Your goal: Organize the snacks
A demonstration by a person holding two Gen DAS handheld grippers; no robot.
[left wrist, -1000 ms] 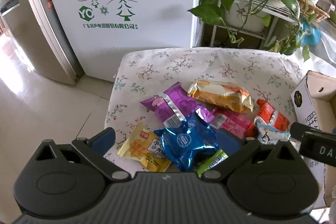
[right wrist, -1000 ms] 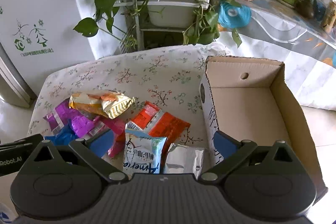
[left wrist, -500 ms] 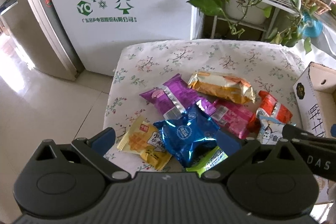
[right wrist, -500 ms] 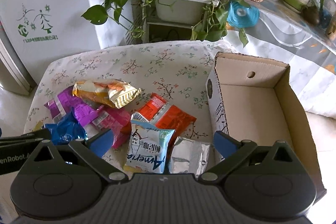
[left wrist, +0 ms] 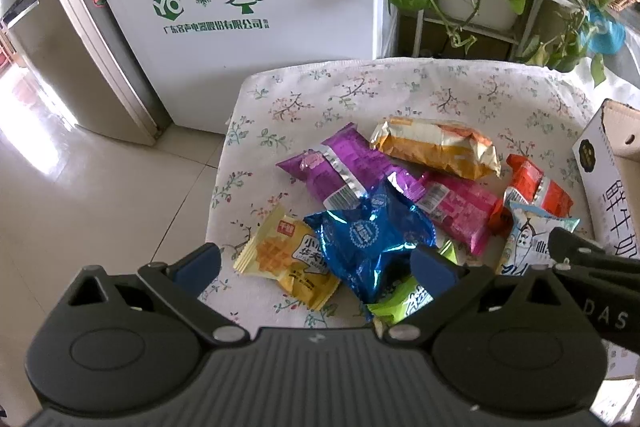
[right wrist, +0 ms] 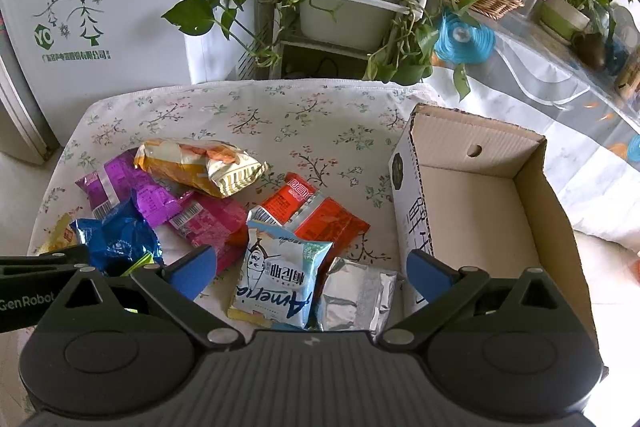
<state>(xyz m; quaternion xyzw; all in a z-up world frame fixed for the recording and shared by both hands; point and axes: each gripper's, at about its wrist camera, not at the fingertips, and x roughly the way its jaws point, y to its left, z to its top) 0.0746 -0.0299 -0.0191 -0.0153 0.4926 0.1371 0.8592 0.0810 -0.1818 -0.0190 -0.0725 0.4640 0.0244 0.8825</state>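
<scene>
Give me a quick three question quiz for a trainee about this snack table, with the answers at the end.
1. True or false: the cardboard box already holds some snacks.
2. Which packet lies partly on top of the purple packet? A) the blue foil packet B) the silver packet C) the red packet
3. Fill in: both the left hand-held gripper and the right hand-held gripper are ____ and hold nothing.

Key: 1 false, the box is empty. 2 A. 3 open.
</scene>
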